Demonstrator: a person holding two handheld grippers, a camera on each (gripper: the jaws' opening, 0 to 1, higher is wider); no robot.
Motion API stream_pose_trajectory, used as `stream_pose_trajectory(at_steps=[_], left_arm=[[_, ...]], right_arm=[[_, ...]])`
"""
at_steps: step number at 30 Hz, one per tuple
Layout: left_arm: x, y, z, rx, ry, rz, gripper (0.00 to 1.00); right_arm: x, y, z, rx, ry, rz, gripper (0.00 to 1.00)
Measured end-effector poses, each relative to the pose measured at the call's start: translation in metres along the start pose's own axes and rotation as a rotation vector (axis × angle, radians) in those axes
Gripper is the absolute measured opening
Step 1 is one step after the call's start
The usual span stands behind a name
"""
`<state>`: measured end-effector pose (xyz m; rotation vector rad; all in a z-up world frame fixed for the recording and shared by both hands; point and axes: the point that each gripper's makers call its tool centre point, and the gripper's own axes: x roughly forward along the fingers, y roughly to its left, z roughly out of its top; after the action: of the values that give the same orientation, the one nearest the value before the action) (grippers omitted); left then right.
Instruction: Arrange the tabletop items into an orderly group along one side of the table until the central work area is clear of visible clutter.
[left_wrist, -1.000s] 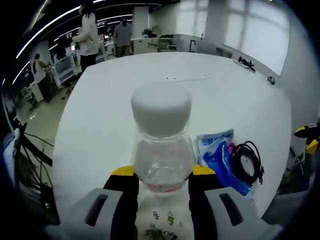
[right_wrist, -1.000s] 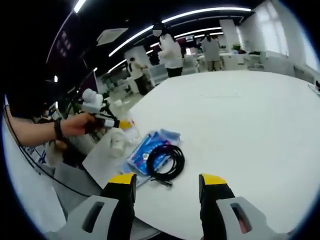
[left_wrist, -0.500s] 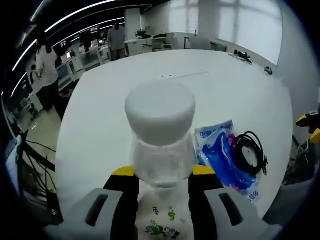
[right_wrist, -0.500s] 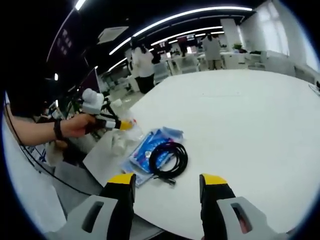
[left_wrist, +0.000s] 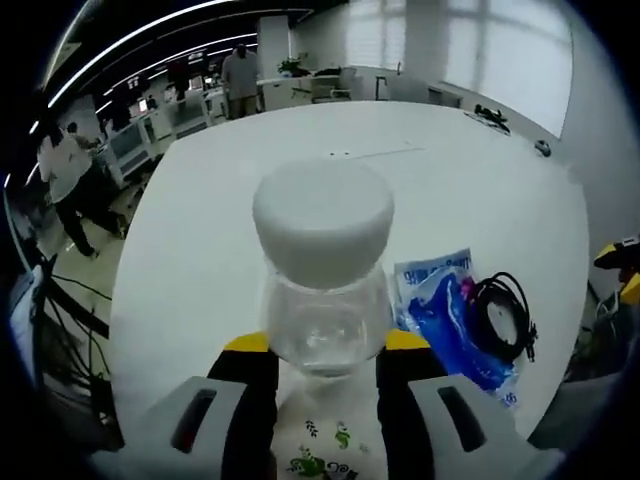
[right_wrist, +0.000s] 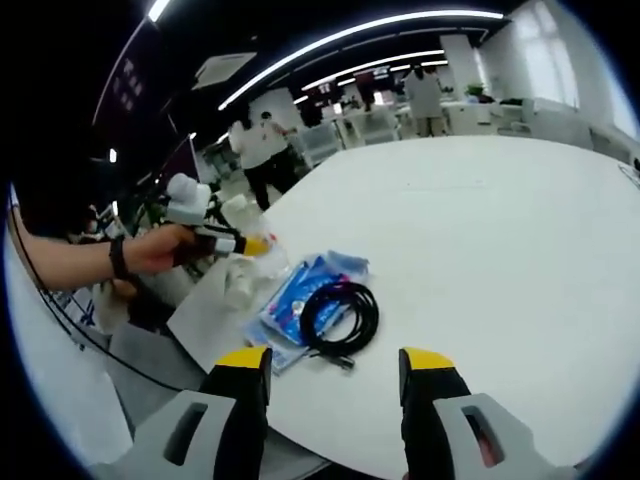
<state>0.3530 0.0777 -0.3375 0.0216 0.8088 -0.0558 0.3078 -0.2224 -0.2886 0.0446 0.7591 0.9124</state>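
In the left gripper view my left gripper (left_wrist: 324, 352) is shut on a clear plastic bottle (left_wrist: 324, 310) with a white cap, held upright over the table's near edge. To its right lie a blue plastic packet (left_wrist: 447, 318) and a coiled black cable (left_wrist: 500, 322) resting on it. In the right gripper view my right gripper (right_wrist: 334, 370) is open and holds nothing, hovering over the table's edge. Ahead of it are the blue packet (right_wrist: 290, 303) and the black cable (right_wrist: 340, 316). At the left, a hand holds the left gripper (right_wrist: 250, 246) with the bottle (right_wrist: 238, 286).
The large white table (right_wrist: 480, 230) stretches away bare beyond the packet. Small dark items (left_wrist: 492, 122) lie at its far right edge. People (right_wrist: 258, 150) stand among desks in the office behind. Cables (left_wrist: 60, 300) hang by the floor at left.
The left view has shifted slightly while the bottle stays gripped. A person in the background has walked to the left. The right gripper has barely moved.
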Motion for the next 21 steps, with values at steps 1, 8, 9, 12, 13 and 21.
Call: stream_pose_trajectory(at_steps=[1,8,9,12,13,21], left_arm=[[0.000,0.000,0.001,-0.006,0.000,0.003,0.37],[0.011,0.007,0.007,-0.031,-0.014,0.018,0.37],[0.013,0.009,0.008,-0.034,-0.016,0.021,0.37],[0.015,0.014,0.010,-0.056,-0.026,0.038,0.37],[0.017,0.018,0.012,-0.068,-0.029,0.045,0.37],[0.035,0.049,0.029,-0.120,-0.057,0.107,0.36]], right_arm=[[0.001,-0.001,0.000,-0.001,0.003,0.001,0.52],[0.001,-0.002,-0.002,0.005,0.009,0.003,0.51],[0.001,-0.003,-0.002,0.006,0.010,0.002,0.51],[0.000,-0.005,-0.003,0.007,0.011,0.000,0.51],[0.000,-0.007,-0.003,0.008,0.012,-0.001,0.51],[-0.001,-0.012,-0.003,0.014,0.015,-0.010,0.51]])
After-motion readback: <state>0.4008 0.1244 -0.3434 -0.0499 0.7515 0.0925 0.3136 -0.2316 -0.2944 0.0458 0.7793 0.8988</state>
